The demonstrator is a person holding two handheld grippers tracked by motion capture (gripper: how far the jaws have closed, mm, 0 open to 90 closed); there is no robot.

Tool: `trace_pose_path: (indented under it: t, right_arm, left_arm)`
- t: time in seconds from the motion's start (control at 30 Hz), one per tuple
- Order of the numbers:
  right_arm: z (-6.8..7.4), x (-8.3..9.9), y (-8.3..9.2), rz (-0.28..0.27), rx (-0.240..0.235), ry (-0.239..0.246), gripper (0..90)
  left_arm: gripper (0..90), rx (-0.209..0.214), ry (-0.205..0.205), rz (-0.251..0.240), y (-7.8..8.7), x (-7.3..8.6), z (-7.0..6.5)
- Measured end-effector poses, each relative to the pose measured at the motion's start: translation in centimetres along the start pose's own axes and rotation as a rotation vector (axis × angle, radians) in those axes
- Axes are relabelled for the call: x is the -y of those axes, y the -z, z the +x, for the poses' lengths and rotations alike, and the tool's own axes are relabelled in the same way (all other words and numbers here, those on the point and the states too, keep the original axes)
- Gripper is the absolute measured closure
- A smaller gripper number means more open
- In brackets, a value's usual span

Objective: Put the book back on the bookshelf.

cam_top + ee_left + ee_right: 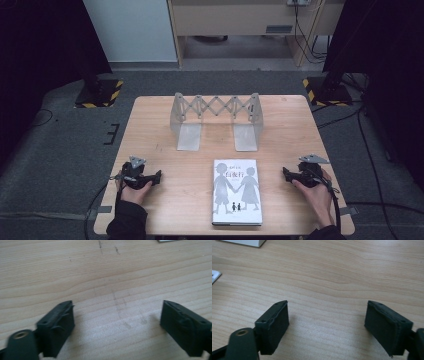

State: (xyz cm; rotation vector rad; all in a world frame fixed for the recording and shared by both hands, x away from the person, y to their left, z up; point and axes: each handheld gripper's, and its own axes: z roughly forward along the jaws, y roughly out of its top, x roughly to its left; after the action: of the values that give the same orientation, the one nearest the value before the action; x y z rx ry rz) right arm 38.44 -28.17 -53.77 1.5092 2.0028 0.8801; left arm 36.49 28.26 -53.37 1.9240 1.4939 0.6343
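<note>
Your left gripper point(159, 176) and right gripper point(285, 172) flank the book point(237, 191), jaws spread wide, gripping nothing.

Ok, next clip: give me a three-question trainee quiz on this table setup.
1. True or false: the book lies flat between the left gripper and the right gripper.
2. What stands beyond the book? A) a mug B) an expanding rack C) a laptop
3. Fill in: in each gripper view the fingers stand ____, with bare table between them.

Key: 1 true; 2 B; 3 apart (open).
</note>
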Motion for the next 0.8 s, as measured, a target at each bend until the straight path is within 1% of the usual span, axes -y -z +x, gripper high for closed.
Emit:
trace_pose_path:
  t: [0.03,0.1,0.13,0.17,0.2,0.27,0.3,0.33,0.37,0.43,0.5,0.53,0.63,0.77,0.8]
  right_arm:
    - [0.1,0.0,0.1,0.003,0.001,0.004,22.5]
    - [0.2,-0.1,0.4,0.010,-0.007,0.002,25.2]
    - [0.3,-0.2,0.5,-0.001,-0.008,0.001,25.4]
    - [0.4,-0.3,0.7,-0.010,-0.009,0.002,26.1]
    - [0.4,-0.5,0.9,-0.022,-0.017,0.000,26.4]
    - [0.6,-0.6,1.1,-0.040,-0.036,-0.014,26.5]
    - [0.6,-0.6,1.1,-0.043,-0.044,-0.013,26.6]
    - [0.8,-0.6,1.2,-0.044,-0.058,-0.017,26.7]
    - [0.9,-0.6,1.3,-0.052,-0.060,-0.012,27.1]
    - [1.1,-0.7,1.6,-0.065,-0.067,-0.013,27.1]
    - [1.2,-0.9,1.7,-0.080,-0.075,-0.017,27.0]
    - [1.2,-0.9,1.7,-0.077,-0.082,-0.022,26.8]
    - [1.3,-0.8,1.7,-0.067,-0.092,-0.015,26.2]
    - [1.4,-1.0,1.9,-0.080,-0.102,-0.028,24.8]
    - [1.5,-1.0,2.0,-0.082,-0.112,-0.026,24.6]
  left_arm:
    - [16.2,-0.002,0.001,-0.018,0.2,0.0,-0.1]
    - [16.4,0.014,0.004,-0.053,0.7,-0.2,-0.3]
    - [16.4,0.015,0.008,-0.071,1.0,-0.3,-0.4]
    - [16.0,0.020,0.003,-0.079,1.2,-0.4,-0.6]
    - [15.2,0.024,0.007,-0.086,1.3,-0.5,-0.8]
    - [14.2,0.036,-0.002,-0.082,1.4,-0.4,-1.1]
    - [14.0,0.037,-0.003,-0.075,1.4,-0.4,-1.3]
    - [14.0,0.046,0.001,-0.081,1.4,-0.4,-1.4]
    - [14.1,0.053,0.004,-0.088,1.4,-0.4,-1.5]
    - [13.9,0.055,0.005,-0.104,1.6,-0.5,-1.6]
    - [12.5,0.068,0.010,-0.117,1.8,-0.6,-1.9]
    - [12.1,0.072,0.006,-0.115,1.9,-0.6,-2.0]
    - [12.5,0.086,-0.004,-0.122,2.1,-0.7,-2.3]
    - [12.0,0.104,-0.014,-0.138,2.4,-0.9,-2.8]
    - [12.1,0.104,-0.014,-0.141,2.4,-0.9,-2.9]
